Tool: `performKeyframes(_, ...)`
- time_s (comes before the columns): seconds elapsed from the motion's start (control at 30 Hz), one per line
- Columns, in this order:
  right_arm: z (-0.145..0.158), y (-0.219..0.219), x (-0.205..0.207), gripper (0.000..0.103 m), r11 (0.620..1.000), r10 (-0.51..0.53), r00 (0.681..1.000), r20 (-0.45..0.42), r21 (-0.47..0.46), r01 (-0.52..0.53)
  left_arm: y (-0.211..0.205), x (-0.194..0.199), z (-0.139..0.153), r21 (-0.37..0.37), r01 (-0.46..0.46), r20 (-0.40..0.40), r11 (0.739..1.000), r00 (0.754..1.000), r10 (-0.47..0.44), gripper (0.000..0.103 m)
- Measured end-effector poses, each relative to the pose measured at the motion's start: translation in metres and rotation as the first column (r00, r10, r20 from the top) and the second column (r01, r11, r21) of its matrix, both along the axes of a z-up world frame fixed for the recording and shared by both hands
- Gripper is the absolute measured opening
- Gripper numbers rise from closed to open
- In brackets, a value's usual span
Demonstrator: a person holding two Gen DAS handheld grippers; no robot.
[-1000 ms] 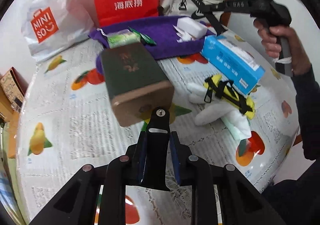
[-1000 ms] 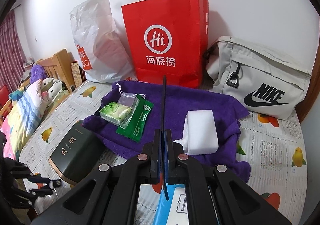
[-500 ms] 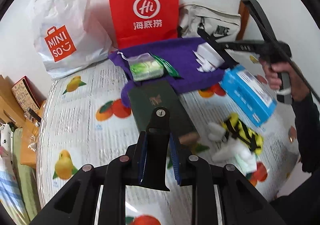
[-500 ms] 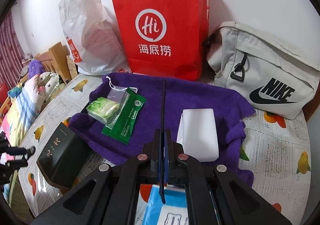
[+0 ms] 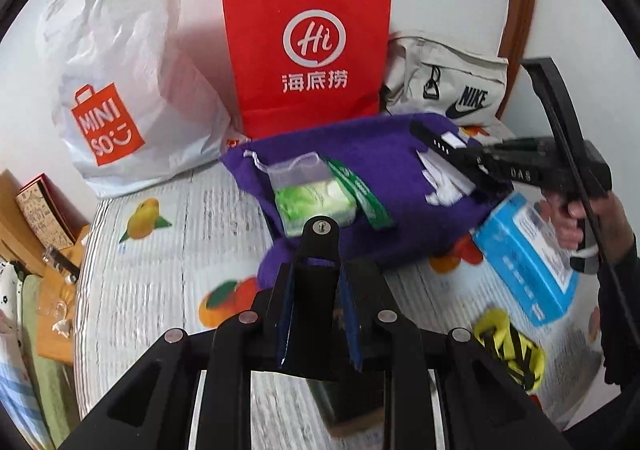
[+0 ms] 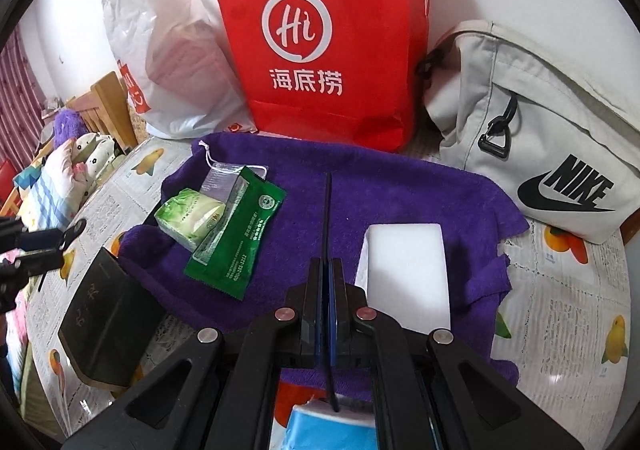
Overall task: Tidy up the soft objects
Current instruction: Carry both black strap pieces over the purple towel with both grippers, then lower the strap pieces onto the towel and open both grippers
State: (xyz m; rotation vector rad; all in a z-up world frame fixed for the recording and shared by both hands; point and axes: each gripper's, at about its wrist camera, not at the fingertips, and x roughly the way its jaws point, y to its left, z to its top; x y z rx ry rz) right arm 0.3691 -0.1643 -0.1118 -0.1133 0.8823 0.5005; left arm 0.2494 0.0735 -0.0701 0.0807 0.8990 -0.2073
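A purple towel [image 6: 360,202] lies on the table [image 5: 160,262] and carries a green tissue pack [image 6: 188,216], a green sachet [image 6: 236,234], a clear drawstring pouch [image 6: 220,180] and a white sponge block [image 6: 406,270]. My right gripper [image 6: 328,274] hovers over the towel's front edge, shut with nothing between its pads. My left gripper [image 5: 320,290] is shut on a black flat piece; the green tissue pack [image 5: 312,202] lies just beyond it. A dark green box [image 6: 108,326] stands left of the towel. A yellow-and-black plush toy [image 5: 508,346] lies at the right.
A red paper bag [image 6: 320,42], a white Miniso bag [image 5: 120,90] and a grey Nike bag [image 6: 540,154] stand against the wall. A blue tissue box [image 5: 528,262] lies right of the towel. A wooden bed frame and pillows [image 6: 60,178] are at the left.
My left gripper has pulled back and tilted up, so the dark green box has dropped below it. My right gripper has moved closer over the towel. Both stay shut.
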Motion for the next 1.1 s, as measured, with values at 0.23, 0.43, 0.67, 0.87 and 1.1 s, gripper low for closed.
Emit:
performKeyframes(0.23,-0.006,0.002,0.013,0.003,1.0,0.0,0.999,-0.032,-0.006,0.0,-0.002,0.036,-0.003,-0.015,-0.011,-0.003,1.0,1.0,0.011,0.022)
performKeyframes(0.43,-0.013,0.004,0.023,0.003,1.0,-0.005,0.998,-0.059,-0.023,0.004,-0.006,0.066,-0.005,-0.05,-0.005,-0.006,0.999,1.0,0.005,0.022)
performKeyframes(0.67,-0.012,-0.003,0.021,0.004,1.0,-0.008,0.998,-0.067,-0.013,0.007,-0.017,0.096,-0.018,-0.053,-0.001,-0.031,0.999,1.0,-0.001,0.023)
performKeyframes(0.87,-0.001,-0.022,-0.002,0.026,1.0,-0.027,0.999,-0.018,0.003,0.027,-0.019,0.112,-0.033,-0.061,-0.016,-0.063,0.998,0.998,0.012,0.023)
performKeyframes(1.1,0.0,-0.041,-0.021,0.026,0.998,-0.055,0.998,-0.018,0.032,0.055,-0.018,0.126,-0.044,-0.066,-0.04,-0.092,0.997,0.995,0.034,0.024)
